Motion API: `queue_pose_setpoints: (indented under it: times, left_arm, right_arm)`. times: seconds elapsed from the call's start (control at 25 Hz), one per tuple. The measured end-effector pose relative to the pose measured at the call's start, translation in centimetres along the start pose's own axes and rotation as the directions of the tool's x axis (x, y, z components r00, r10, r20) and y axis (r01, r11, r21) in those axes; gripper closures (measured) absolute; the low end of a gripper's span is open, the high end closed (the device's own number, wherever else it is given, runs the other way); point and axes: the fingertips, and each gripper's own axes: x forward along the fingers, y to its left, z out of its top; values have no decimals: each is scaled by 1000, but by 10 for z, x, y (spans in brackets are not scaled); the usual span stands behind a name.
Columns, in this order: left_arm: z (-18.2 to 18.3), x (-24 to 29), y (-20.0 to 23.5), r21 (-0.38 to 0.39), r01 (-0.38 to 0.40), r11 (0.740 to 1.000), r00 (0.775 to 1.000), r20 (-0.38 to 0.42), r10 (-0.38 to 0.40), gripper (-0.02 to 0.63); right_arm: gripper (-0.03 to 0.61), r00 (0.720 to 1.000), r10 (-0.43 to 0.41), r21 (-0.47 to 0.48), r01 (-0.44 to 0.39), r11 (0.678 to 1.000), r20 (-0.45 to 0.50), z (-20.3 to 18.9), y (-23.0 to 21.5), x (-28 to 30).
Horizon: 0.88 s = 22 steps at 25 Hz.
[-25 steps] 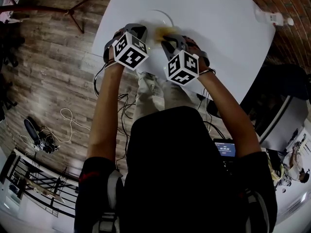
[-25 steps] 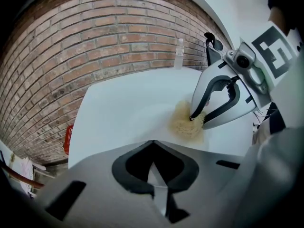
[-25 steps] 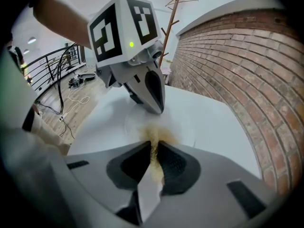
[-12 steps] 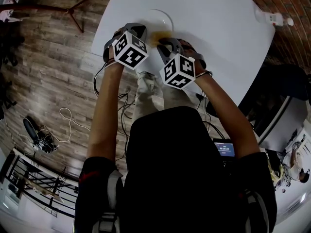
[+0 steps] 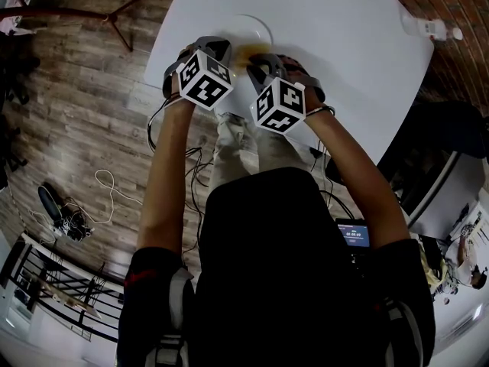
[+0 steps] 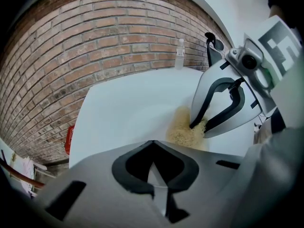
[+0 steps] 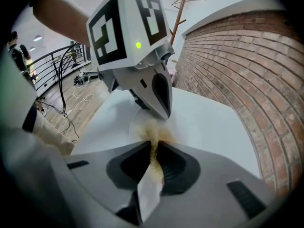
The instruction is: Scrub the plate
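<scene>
The white plate [image 5: 257, 24] lies on the near left part of the white table [image 5: 336, 21], close to the edge where the person stands. The left gripper [image 6: 152, 145] points steeply down with its jaws closed tip to tip and nothing visible between them. Its tips sit at the plate's near left rim, but whether they press on the rim cannot be made out. Just to its right, the right gripper [image 7: 154, 148] also points steeply down, and its jaws are clamped on a yellow sponge [image 6: 183, 133]. The sponge bulges out beyond the pads and rests on the near part of the plate. The two grippers are close together without touching. A small clear bottle [image 5: 426, 27] stands well apart, at the table's far right by the brick wall [image 6: 95, 46].
</scene>
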Motion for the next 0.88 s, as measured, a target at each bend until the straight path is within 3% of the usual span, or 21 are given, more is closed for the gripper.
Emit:
queue_pose_setpoints:
  times: [0.88]
  left_arm:
    - [0, -1, -2, 13, 33, 999, 999, 11, -33, 595]
  right_arm:
    - [522, 999, -48, -2, 48, 999, -7, 13, -48, 25]
